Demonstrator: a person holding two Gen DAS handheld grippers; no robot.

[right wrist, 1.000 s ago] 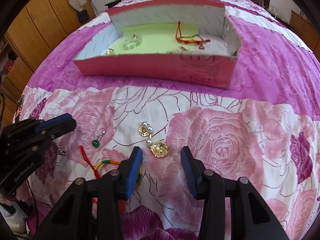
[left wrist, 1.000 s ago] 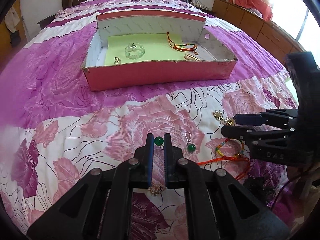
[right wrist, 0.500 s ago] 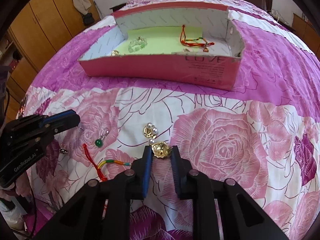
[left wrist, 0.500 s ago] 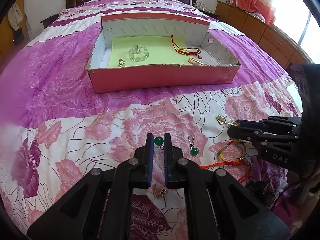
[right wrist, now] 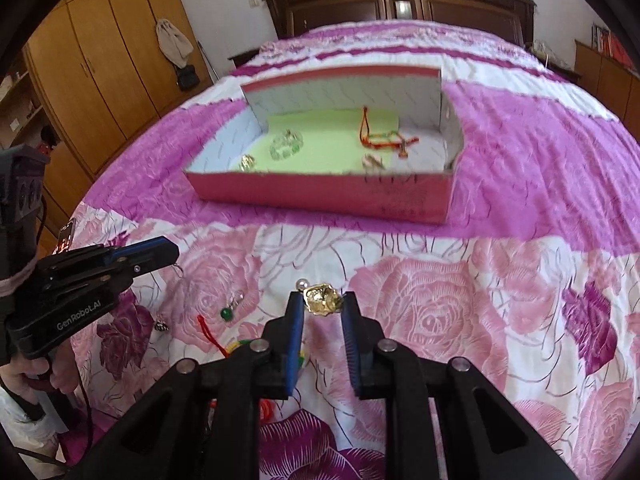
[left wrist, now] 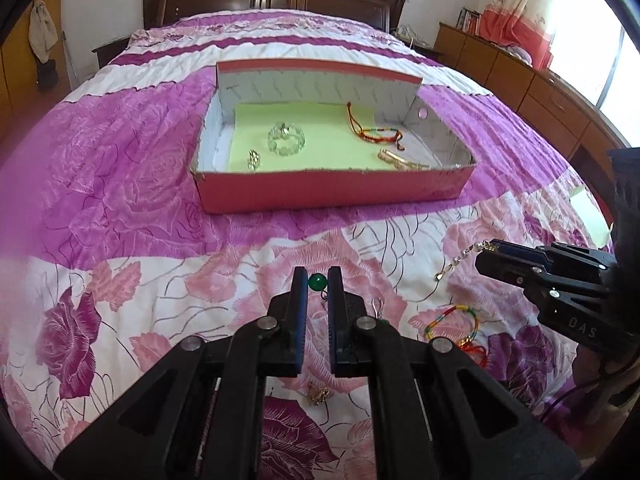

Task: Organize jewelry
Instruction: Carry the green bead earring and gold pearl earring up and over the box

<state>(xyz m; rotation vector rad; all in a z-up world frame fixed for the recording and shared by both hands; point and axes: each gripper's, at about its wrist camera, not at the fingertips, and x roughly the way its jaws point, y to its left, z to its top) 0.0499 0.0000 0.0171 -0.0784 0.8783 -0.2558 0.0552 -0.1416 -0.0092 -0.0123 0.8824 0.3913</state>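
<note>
My left gripper (left wrist: 317,280) is shut on a green bead earring (left wrist: 318,282), held just above the rose-print bedspread. Its twin green earring (right wrist: 226,312) lies on the cover to its right. My right gripper (right wrist: 323,300) is shut on a gold and pearl earring (right wrist: 322,299), lifted off the bed, and its pearl chain (left wrist: 460,260) dangles from the tips in the left wrist view. The pink box (left wrist: 332,192) with a green lining stands farther up the bed. It holds a crystal bracelet (left wrist: 286,140), a red cord bracelet (left wrist: 376,132) and small gold pieces (left wrist: 400,160).
A multicoloured cord bracelet (left wrist: 452,320) and a small gold piece (left wrist: 318,394) lie on the bedspread near the grippers. A yellow note (left wrist: 588,216) sits at the bed's right edge. Behind the bed are a dark headboard (right wrist: 400,8), a wardrobe (right wrist: 100,60) on the left and a dresser (left wrist: 520,76) on the right.
My right gripper closed on the gold and pearl earring and raised it off the bedspread. The left gripper stayed shut on the green earring.
</note>
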